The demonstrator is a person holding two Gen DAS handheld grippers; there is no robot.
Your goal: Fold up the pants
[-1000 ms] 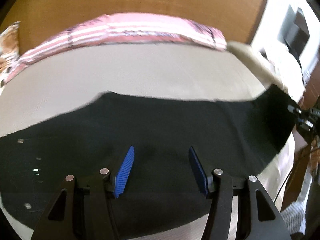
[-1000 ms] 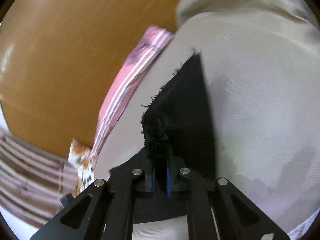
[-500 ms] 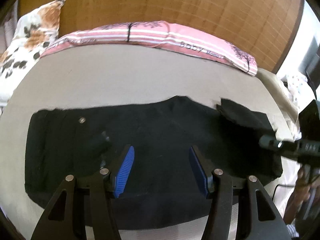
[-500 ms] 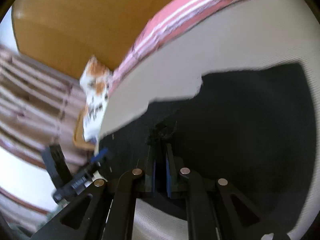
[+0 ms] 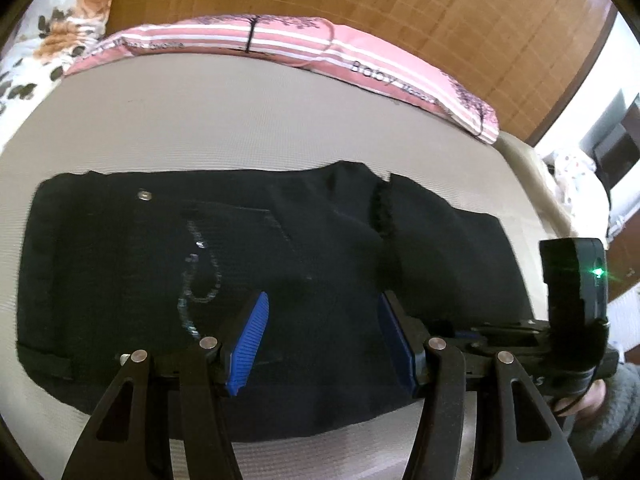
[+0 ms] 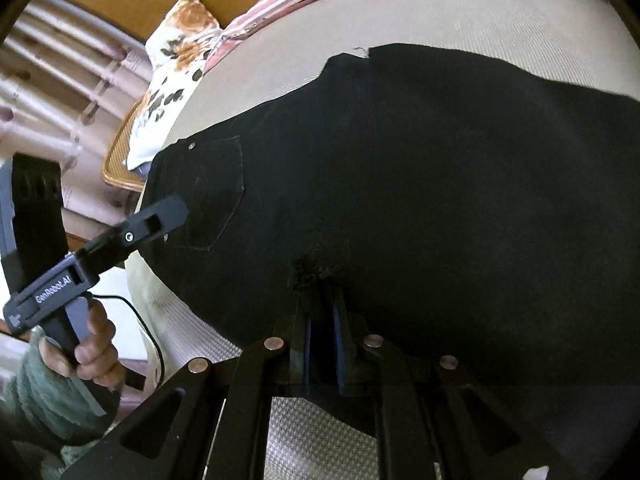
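1. My right claw (image 6: 320,320) is clamped on the frayed hem of the black denim pants (image 5: 260,280), now carried over the seat; a second ago that leg stretched toward the right edge of the beige bed (image 5: 240,120).
2. My left claw (image 5: 320,340) hovers wide open, holding nothing.
3. The pants lie along the bed's near edge, folded about in half; I judge release comes next.

Left wrist view: close above the black pants (image 5: 280,264), facing across the bed (image 5: 240,120) toward the wooden wall (image 5: 400,8). Right wrist view: lower and nearer, nearly on the cloth — angled toward the floral pillow (image 6: 176,60). Shared by both — pants, bed, pink striped pillow (image 5: 320,46).
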